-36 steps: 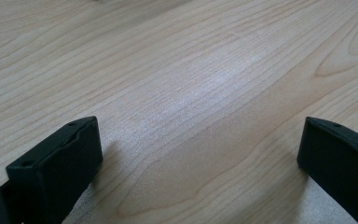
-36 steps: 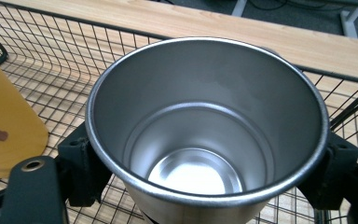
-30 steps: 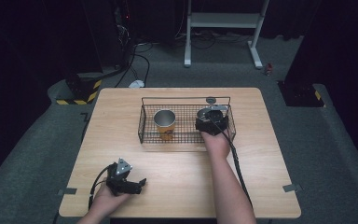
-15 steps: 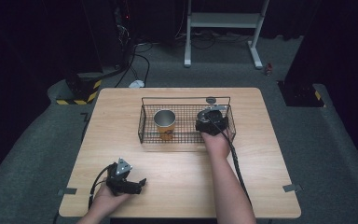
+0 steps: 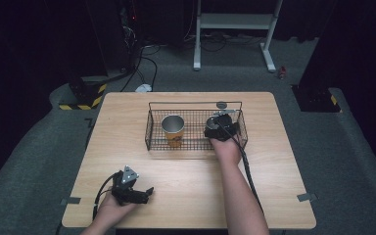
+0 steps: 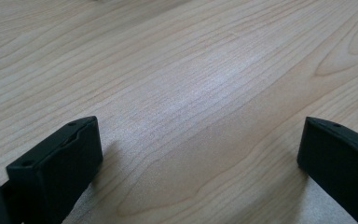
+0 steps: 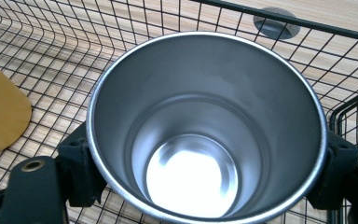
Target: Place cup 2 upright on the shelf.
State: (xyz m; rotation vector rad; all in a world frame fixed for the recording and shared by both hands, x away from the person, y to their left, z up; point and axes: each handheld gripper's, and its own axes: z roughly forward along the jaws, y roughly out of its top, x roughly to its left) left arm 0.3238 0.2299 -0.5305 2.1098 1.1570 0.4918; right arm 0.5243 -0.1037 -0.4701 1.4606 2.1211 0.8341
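The right gripper [image 5: 220, 128] is inside the right half of the black wire basket [image 5: 153, 130], which stands on the far middle of the wooden tabletop [image 5: 274, 161]. Its fingers [image 7: 81, 163] are clenched on a steel cup [image 7: 205, 126], one pressed against each side of the cup's outer wall just below the rim, as the right gripper view shows; the cup is upright with its mouth open to the camera and its polished bottom shining. Wire mesh shows beneath and around it, so it sits within the basket's right end, near the right wall. To its left in the same basket stands an orange cup [image 5: 173, 129] with a metal interior, apart from the gripped one. A round grey grommet [image 5: 222, 105] is set in the tabletop just beyond the basket's far rail. The left gripper [image 5: 136, 195] lies low over the near left part of the tabletop, well apart from the basket, its fingers [image 6: 60, 163] released and spread wide with bare wood grain between them.
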